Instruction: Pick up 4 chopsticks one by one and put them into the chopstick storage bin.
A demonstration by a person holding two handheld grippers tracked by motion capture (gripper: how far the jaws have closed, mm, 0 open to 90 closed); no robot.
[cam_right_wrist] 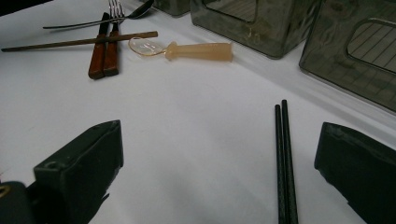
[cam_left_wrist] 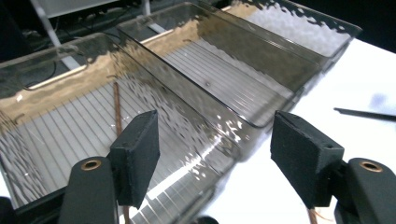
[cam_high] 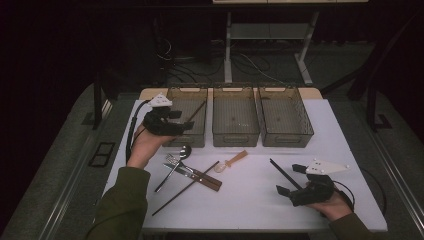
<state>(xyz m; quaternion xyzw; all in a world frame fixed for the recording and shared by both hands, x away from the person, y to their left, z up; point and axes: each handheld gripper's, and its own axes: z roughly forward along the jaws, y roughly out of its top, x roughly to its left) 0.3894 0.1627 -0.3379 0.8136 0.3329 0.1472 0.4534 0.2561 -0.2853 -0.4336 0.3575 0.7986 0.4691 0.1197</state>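
On my far left the left gripper hangs over the near end of the left bin, its jaws standing apart with nothing between the pads; I say nothing of motion, just that they are wide and empty. Inside that bin a brown chopstick lies on the ribbed floor, leaning up toward the far corner, clear of the gripper's pads. Next along, the middle bin and the right bin sit side by side, close together at the back of the white table. In front of the bins, left of centre, I see a loose heap of cutlery: a metal spoon, a fork with a brown wooden handle beside a matching handle, and a second brown chopstick lying across them. Just to its right lies a pale plastic spoon. Further right a pair of black chopsticks lies flat on the table, touching each other. They run between the jaws of the right gripper, nearer its right jaw, which rests low at the table's near right corner, jaws spread wide and clamped on nothing.
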